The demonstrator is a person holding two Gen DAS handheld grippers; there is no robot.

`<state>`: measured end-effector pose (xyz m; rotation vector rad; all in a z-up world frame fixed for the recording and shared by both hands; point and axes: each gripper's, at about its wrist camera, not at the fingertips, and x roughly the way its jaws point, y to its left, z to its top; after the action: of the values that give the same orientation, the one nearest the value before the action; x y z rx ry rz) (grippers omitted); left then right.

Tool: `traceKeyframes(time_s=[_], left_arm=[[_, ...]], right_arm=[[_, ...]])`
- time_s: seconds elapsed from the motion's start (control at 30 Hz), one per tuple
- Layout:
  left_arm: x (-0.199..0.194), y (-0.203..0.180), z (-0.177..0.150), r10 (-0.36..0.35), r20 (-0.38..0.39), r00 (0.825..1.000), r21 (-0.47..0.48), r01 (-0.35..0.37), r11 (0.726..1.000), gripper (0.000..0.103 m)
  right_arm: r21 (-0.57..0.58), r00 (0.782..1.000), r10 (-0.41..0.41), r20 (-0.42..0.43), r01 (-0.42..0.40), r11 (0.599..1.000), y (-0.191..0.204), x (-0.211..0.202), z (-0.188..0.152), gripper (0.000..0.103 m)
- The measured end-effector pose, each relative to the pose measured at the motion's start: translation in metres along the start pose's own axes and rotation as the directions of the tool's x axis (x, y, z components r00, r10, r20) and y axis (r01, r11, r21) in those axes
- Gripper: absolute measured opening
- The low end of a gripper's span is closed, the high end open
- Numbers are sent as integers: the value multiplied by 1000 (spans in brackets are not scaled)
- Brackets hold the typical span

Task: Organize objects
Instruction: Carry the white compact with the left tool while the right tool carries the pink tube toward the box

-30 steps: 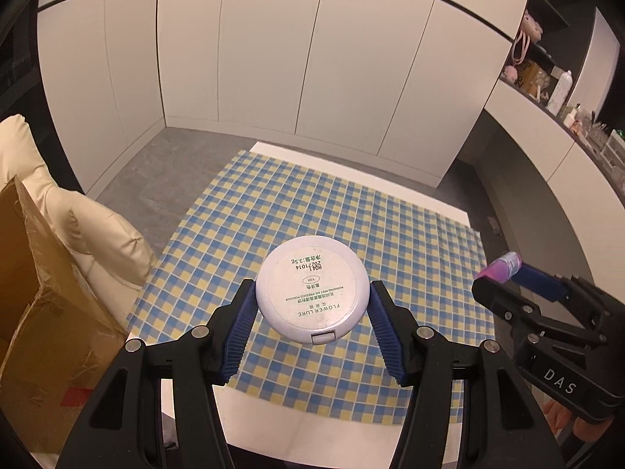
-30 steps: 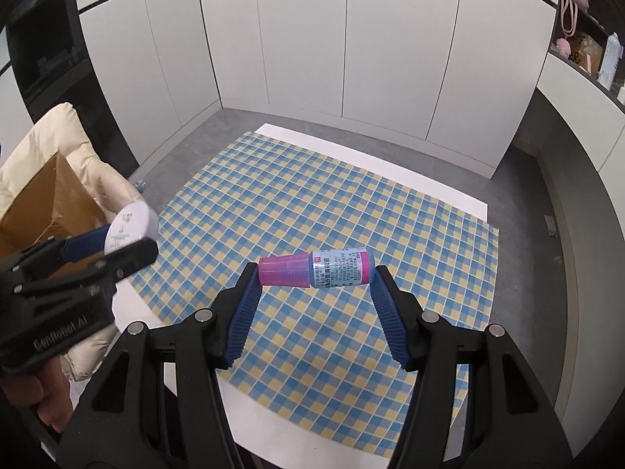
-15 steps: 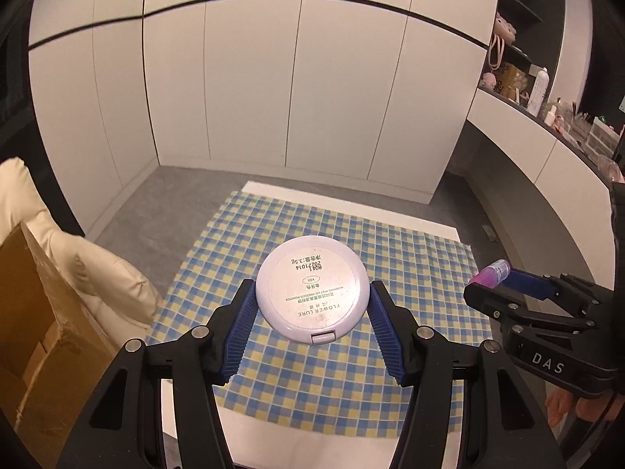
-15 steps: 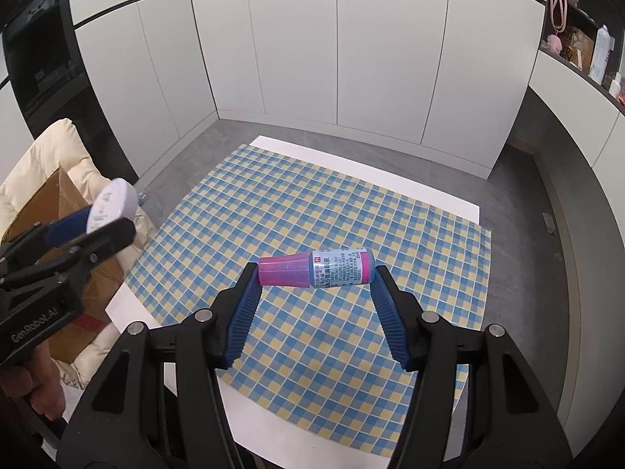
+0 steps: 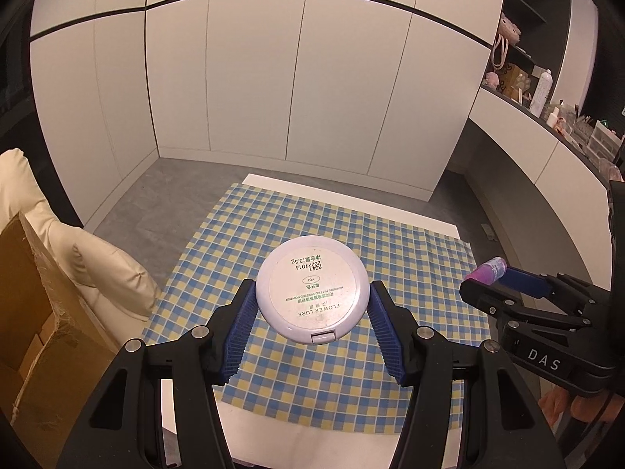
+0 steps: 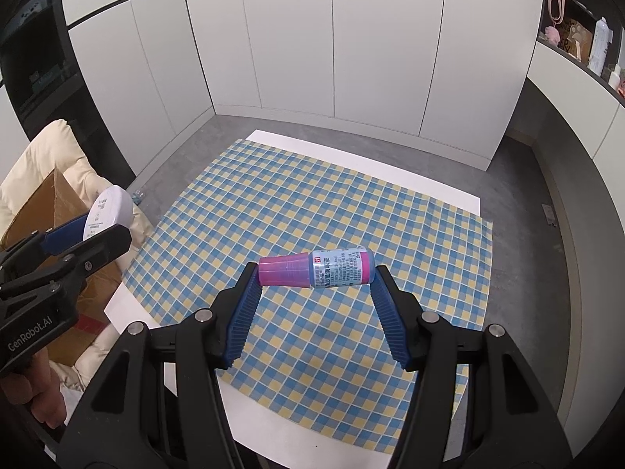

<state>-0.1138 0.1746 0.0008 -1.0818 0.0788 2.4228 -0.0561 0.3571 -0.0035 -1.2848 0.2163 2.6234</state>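
I've got the white powder compact clamped flat in the left hand-held gripper, pink-capped bottle pinched end to end in the right hand-held gripper; both held up above the checked cloth on the desk, cardboard box off left

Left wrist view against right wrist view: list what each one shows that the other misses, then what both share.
Only the left wrist view shows the printed flat face of the round white compact clamped in the left gripper.
Only the right wrist view shows the label of the pink-capped bottle, held crosswise in the right gripper.
Both show the checked cloth, the cardboard box and both held items.
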Motion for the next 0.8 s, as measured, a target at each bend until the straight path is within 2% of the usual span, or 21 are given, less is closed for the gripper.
traceKeyframes(time_s=[0.33,0.8], left_arm=[[-5,22,-5,22,-2,1000,-27,-22,999,57],[-19,67,-9,77,12,997,-84,-76,994,57]], right_arm=[[-29,1000,3,9,-3,1000,20,4,6,60],[-96,999,48,5,-48,994,67,15,15,60]])
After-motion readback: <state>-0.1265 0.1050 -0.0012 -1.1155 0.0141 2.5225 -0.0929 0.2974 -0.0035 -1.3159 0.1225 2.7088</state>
